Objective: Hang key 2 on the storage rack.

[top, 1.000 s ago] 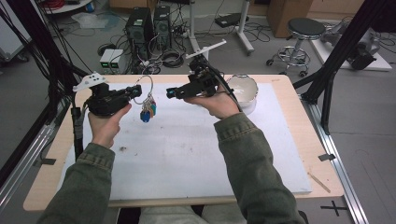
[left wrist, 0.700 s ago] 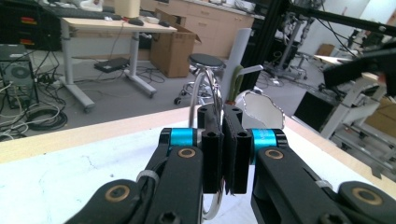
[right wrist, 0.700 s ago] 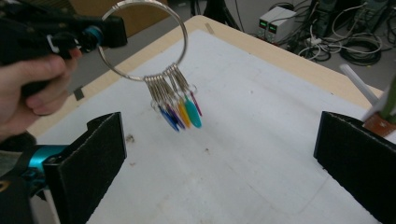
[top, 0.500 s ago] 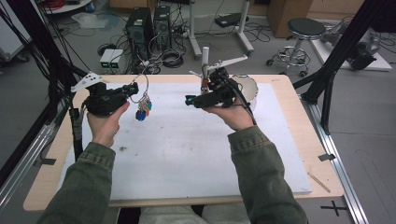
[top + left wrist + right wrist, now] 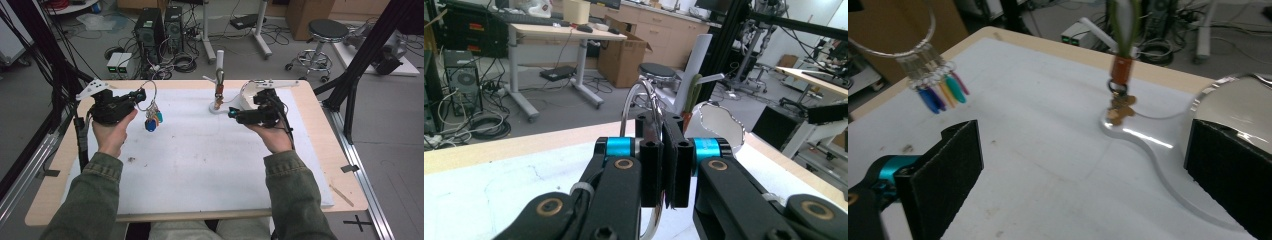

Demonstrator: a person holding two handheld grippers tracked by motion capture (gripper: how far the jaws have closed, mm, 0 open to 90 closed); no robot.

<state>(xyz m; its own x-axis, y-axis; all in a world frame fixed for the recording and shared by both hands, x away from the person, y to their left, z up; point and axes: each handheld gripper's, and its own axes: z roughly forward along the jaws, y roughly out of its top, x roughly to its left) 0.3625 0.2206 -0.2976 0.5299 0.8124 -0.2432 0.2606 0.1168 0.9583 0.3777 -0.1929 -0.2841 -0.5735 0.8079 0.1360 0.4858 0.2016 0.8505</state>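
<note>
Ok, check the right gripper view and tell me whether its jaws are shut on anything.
No, the right gripper has its jaws wide apart, with bare white table between them.

You are working in a lab or engineering workshop. Beyond your wooden table (image 5: 320, 145) with its white mat (image 5: 200, 165), computer towers (image 5: 160, 27) stand on a grey floor amid loose cables (image 5: 180, 62), beside a rolling stool (image 5: 327, 32) and cardboard boxes (image 5: 624, 57). Black metal frame bars (image 5: 372, 50) rise at the table's sides, and more desks (image 5: 554, 35) and cabinets (image 5: 664, 22) fill the room behind.
</note>
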